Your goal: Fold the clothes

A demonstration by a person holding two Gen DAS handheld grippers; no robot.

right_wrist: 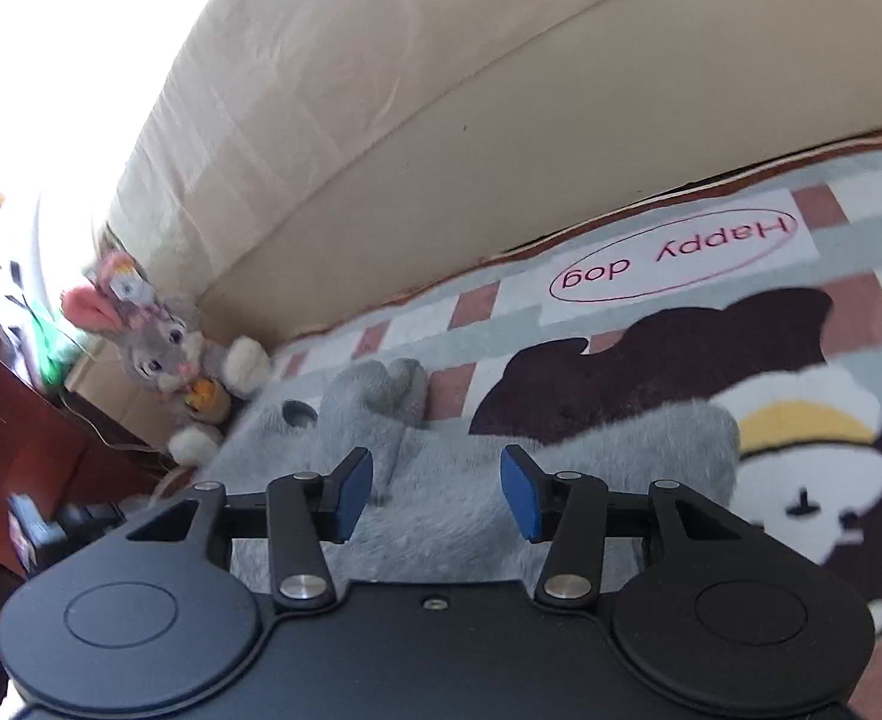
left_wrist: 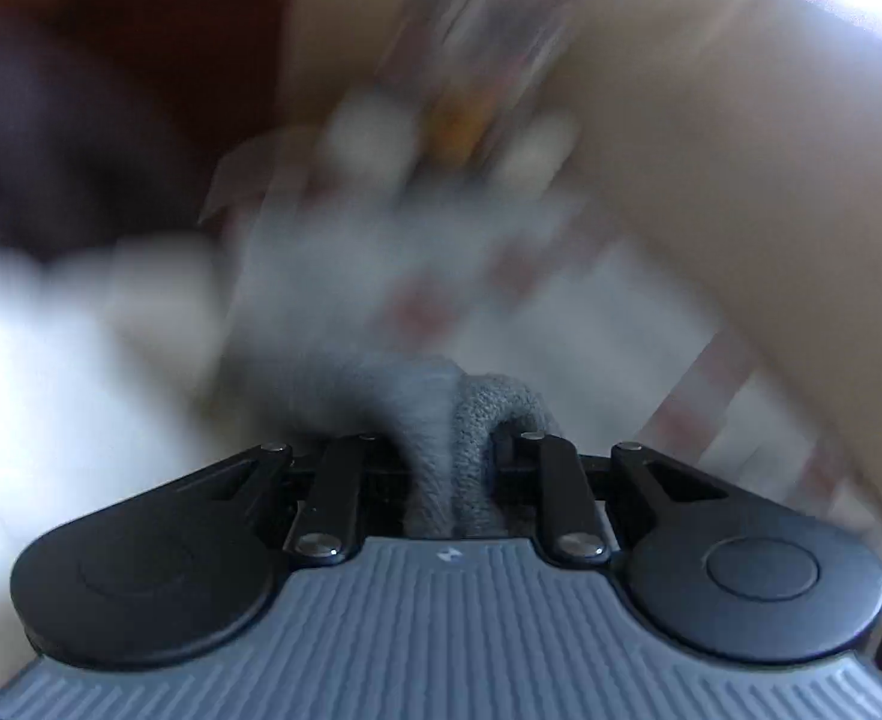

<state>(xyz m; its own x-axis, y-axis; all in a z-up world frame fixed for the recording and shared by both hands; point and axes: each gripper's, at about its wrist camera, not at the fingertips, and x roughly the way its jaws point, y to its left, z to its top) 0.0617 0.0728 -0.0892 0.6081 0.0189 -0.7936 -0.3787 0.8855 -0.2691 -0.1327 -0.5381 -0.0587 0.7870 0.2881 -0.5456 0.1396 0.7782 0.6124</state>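
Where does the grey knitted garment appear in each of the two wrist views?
Left wrist view: the grey knitted garment is low at centre, bunched in the left claw.
Right wrist view: it lies at centre on the checked blanket, beyond the open right claw.
Shared landmark: the grey plush rabbit, blurred in the left view.

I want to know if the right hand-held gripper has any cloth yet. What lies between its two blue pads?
Nothing is pinched: in the right wrist view the right hand-held gripper stands open, and the grey fuzzy garment lies on the blanket behind the gap.
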